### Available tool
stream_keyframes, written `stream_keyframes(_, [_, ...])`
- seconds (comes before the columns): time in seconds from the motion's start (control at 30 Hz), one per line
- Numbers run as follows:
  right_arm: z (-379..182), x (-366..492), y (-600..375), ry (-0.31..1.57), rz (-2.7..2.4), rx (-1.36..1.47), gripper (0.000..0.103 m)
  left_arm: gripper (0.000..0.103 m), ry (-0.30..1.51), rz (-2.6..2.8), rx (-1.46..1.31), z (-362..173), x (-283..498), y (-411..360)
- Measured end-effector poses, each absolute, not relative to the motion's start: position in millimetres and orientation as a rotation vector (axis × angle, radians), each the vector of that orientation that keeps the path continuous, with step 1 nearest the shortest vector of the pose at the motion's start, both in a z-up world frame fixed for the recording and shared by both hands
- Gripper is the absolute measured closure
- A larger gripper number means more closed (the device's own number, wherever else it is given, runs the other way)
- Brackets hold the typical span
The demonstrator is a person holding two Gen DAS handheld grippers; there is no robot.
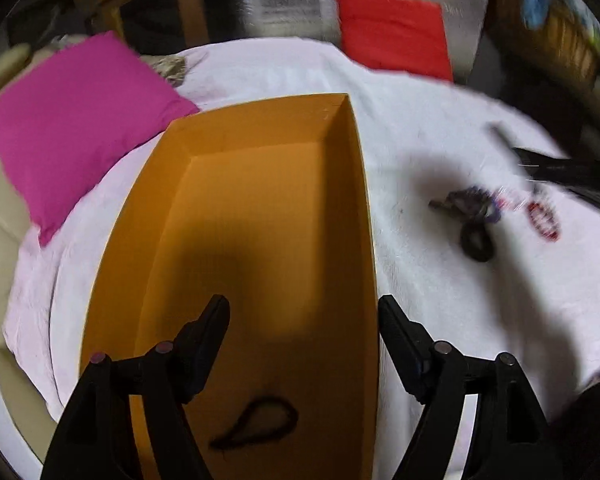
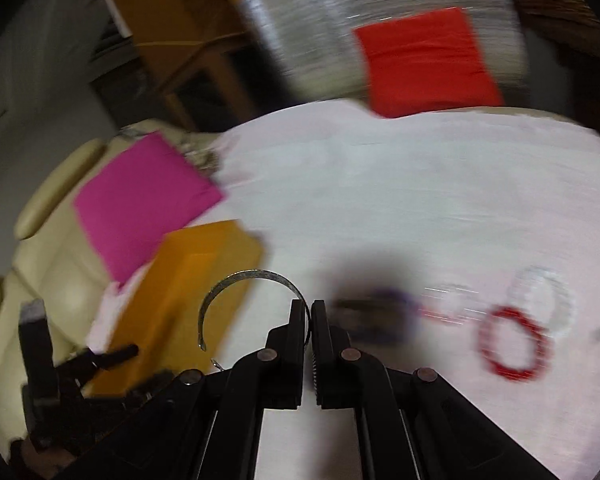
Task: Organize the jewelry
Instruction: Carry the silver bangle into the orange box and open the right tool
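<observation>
An open orange box (image 1: pixel 260 208) stands on the white cloth (image 1: pixel 420 288); a dark cord loop (image 1: pixel 260 424) lies at its near end. My left gripper (image 1: pixel 304 312) is open and empty, hovering over the box's near end. My right gripper (image 2: pixel 310 308) is shut on a thin silver open bangle (image 2: pixel 236 280) and holds it above the cloth, right of the box (image 2: pixel 188 292). A red bead bracelet (image 2: pixel 514 346), a clear bead bracelet (image 2: pixel 556 296) and a blurred dark purple piece (image 2: pixel 384 308) lie on the cloth to the right. They also show in the left wrist view (image 1: pixel 476 220).
A magenta cushion (image 1: pixel 72 120) lies left of the box and a red cushion (image 1: pixel 392 32) at the far edge. A cream sofa (image 2: pixel 48 264) runs along the left. Wooden furniture (image 2: pixel 180 40) stands behind. The left gripper shows at the right view's lower left (image 2: pixel 60 380).
</observation>
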State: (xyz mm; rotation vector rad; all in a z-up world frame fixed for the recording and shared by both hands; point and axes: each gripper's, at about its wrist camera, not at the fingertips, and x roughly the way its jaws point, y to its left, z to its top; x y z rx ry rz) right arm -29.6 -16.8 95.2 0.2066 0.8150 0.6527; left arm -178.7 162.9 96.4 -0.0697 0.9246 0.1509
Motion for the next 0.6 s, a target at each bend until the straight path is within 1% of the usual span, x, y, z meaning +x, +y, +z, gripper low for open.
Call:
stream_keyframes(0.03, [98.7,-27.9,4.5,0.817,0.683,0.205,0.098,0.025,0.908,0.157,-0.063,104.3,-188.6,164.3])
stream_keyframes(0.07, [99.7,-27.1,19.1,0.821,0.703,0.205,0.095,0.025,0.888,0.171,-0.042,111.2,-199.0,161.4])
stream_keyframes(0.17, [105.6,-29.4,71.9,0.817,0.766,0.203,0.094,0.023,0.807,0.178,-0.034,130.2,-226.4,161.9])
stream_keyframes(0.23, [111.9,-32.4,91.7,0.795,0.8,0.223,0.094,0.023,0.817,0.134,-0.082,130.2,-230.9,168.7])
stream_keyframes(0.27, [114.3,-31.9,104.9,0.809,0.812,0.225,0.094,0.023,0.82,0.116,-0.099,127.6,-224.0,178.6])
stream_keyframes(0.4, [110.2,-30.2,135.0,0.857,0.837,0.176,0.094,0.023,0.804,0.11,-0.133,125.6,-235.8,182.0])
stream_keyframes(0.43, [106.2,-27.5,138.0,0.884,0.851,0.19,0.085,0.023,0.803,0.111,-0.137,124.6,-235.0,181.6])
stream_keyframes(0.47, [100.3,-24.4,138.8,0.922,0.873,0.23,0.06,0.023,0.803,0.116,-0.138,124.7,-233.3,181.3])
stream_keyframes(0.5, [96.7,-22.3,134.9,0.947,0.877,0.273,0.044,0.023,0.803,0.12,-0.133,123.4,-229.8,178.4])
stream_keyframes(0.53, [94.8,-21.5,125.4,0.948,0.881,0.334,0.026,0.023,0.802,0.122,-0.127,123.6,-228.6,173.7])
stream_keyframes(0.6, [97.8,-24.4,100.5,0.917,0.906,0.384,0.026,0.023,0.796,0.123,-0.111,122.5,-225.6,168.9])
